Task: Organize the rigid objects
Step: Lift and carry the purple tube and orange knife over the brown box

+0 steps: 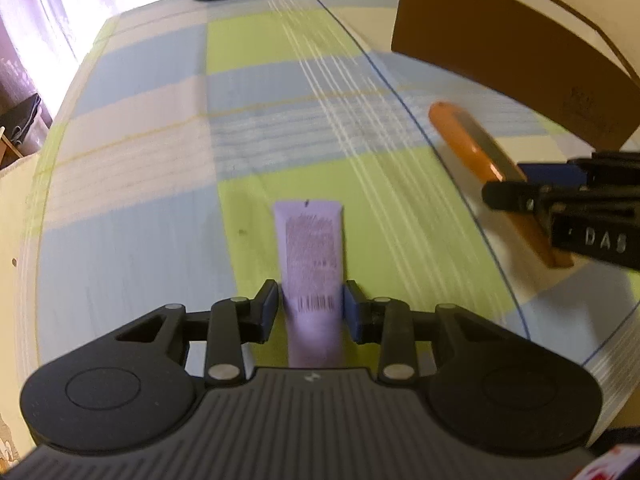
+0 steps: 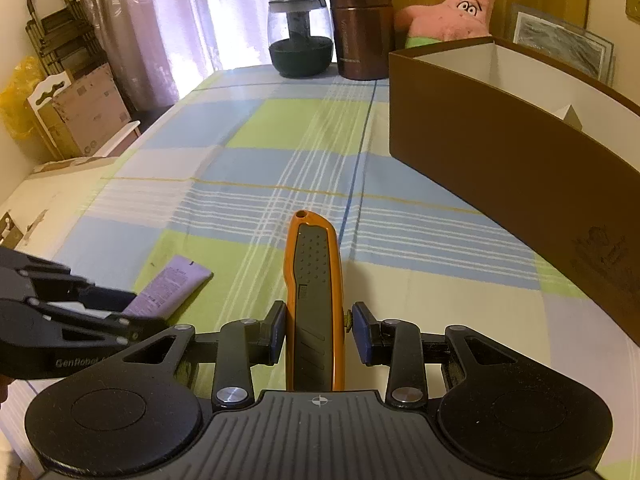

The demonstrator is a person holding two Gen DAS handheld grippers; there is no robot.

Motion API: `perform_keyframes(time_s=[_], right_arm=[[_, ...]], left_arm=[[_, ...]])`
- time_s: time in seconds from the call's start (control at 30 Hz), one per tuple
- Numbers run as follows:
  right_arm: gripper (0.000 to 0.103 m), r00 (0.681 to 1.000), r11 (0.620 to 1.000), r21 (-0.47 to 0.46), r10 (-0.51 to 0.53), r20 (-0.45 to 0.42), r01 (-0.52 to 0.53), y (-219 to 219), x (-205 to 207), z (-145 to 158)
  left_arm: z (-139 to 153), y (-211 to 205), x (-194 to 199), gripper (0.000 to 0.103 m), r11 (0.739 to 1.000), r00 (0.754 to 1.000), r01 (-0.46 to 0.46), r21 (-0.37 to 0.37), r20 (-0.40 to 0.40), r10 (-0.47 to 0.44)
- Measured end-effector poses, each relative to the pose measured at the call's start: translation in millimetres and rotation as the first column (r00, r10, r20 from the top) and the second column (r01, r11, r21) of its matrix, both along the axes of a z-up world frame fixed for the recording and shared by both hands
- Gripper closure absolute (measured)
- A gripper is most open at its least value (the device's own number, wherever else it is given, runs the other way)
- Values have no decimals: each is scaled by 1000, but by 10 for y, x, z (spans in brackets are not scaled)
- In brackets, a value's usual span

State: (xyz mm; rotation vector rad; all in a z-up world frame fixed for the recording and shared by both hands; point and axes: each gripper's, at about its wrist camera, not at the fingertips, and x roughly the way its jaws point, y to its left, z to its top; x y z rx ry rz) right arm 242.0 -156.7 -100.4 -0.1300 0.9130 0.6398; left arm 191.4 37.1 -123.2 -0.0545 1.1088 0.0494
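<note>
We find the left claw (image 1: 310,312) closed on a lilac plastic tube (image 1: 312,256) with a printed barcode. Both blue pads touch its sides at the lower centre of the left wrist view. The tube's long axis runs straight up the frame, away from the camera, with its flat crimped end farthest from the claw. Whether it rests on the surface or is lifted off it, we cannot tell.

The right claw (image 2: 320,330) grips an orange utility knife with a grey rubber grip (image 2: 314,280) at the lower centre of the right wrist view. The left pad presses the knife's side; the right pad meets a small orange knob on its other side. The knife's long axis likewise runs up the frame, with its rounded end and a small hole pointing away from the claw.

The surface, covered by a checked green, blue and cream cloth (image 2: 256,160), also carries an open brown cardboard box with a white interior (image 2: 500,152) at the right of the frame, well apart from both held items.
</note>
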Motion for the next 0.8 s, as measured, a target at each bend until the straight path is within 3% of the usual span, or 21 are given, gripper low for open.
perform_keyframes(time_s=[0.8], right_arm=[[71,1000,1000,8,-25,1,25,-100,4,24]], left_arm=[[212,-80,49,77,1000,996,26,15,87,-27]])
